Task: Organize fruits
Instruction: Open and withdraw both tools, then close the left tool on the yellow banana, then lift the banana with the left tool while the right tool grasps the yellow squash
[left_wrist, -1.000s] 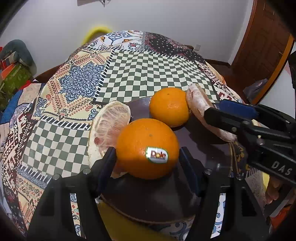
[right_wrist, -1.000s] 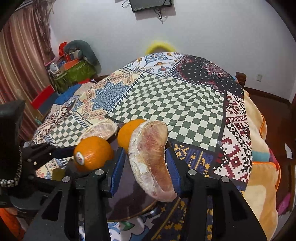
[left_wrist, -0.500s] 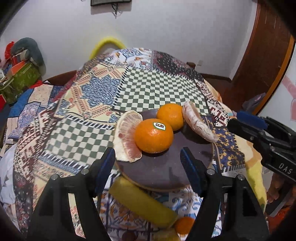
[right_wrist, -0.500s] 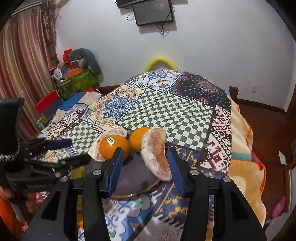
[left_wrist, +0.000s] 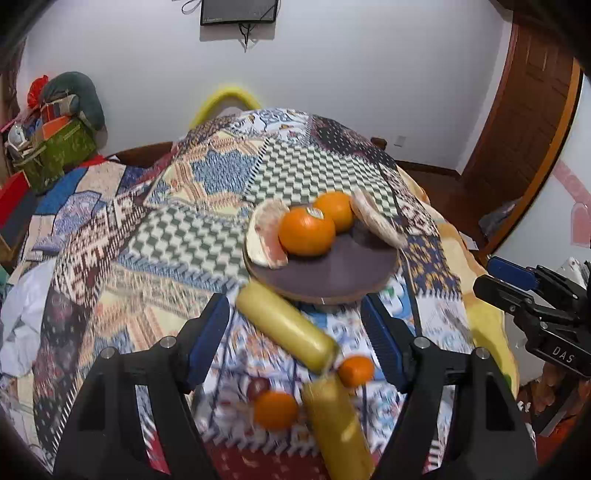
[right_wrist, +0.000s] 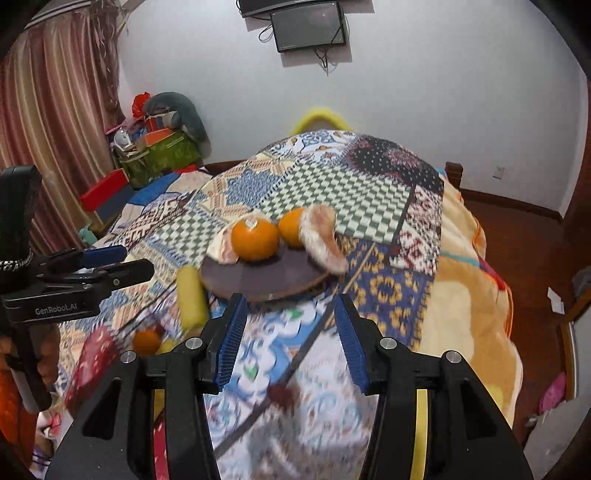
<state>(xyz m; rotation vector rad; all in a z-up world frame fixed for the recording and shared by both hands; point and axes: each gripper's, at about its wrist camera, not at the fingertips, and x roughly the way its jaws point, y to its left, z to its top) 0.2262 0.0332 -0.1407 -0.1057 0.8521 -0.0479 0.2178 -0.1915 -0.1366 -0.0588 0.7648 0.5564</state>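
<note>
Left tool (left_wrist: 297, 326) and right tool (right_wrist: 288, 332) both gape, empty. Risk: pomelo wedge (right_wrist: 323, 238) overhangs the plate (right_wrist: 258, 280) rim and may slide onto the quilt (right_wrist: 388, 295).

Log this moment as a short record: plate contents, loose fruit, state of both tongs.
plate: two oranges, two pomelo pieces
off plate, nearer the camera: two bananas, two small oranges, one dark round fruit
left tongs: open, empty
right tongs: open, empty
surface: patchwork cloth
</note>
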